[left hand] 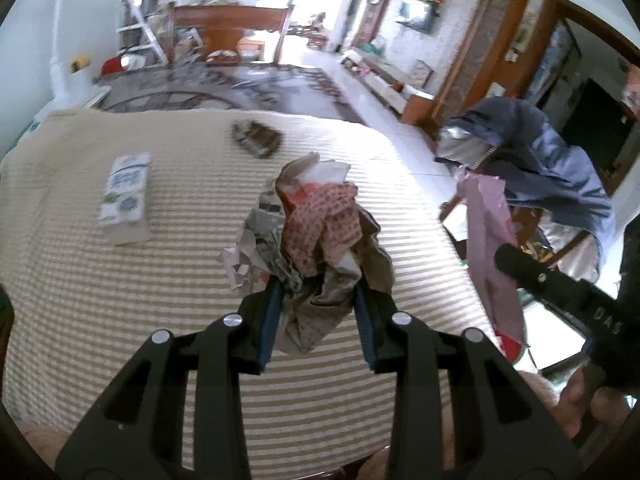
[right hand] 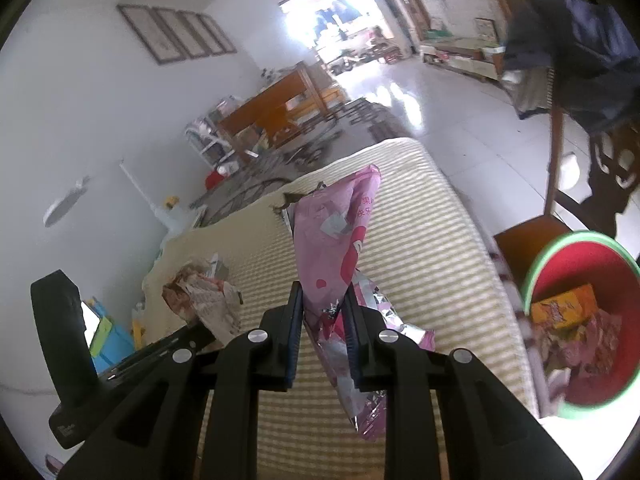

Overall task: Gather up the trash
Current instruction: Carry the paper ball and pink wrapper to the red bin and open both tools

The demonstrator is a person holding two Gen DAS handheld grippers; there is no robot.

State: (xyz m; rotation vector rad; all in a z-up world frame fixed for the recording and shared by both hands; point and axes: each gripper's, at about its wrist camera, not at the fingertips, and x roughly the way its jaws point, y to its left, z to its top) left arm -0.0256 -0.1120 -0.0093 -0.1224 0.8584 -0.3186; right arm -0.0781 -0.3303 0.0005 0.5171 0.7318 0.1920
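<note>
Black left gripper (left hand: 318, 300) clamped a crumpled paper wad (left hand: 316, 240); right gripper (right hand: 322, 316) pinched a pink wrapper (right hand: 340, 248) beside the red bin (right hand: 580, 320).

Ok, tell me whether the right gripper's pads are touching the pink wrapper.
Touching. The right wrist view shows the right gripper shut on the pink wrapper, both pads pressed against its sides.

Both wrist views over striped table (left hand: 120, 320)

Carton (right hand: 564, 307) in bin (right hand: 538, 268), right of table (right hand: 440, 248)
</note>
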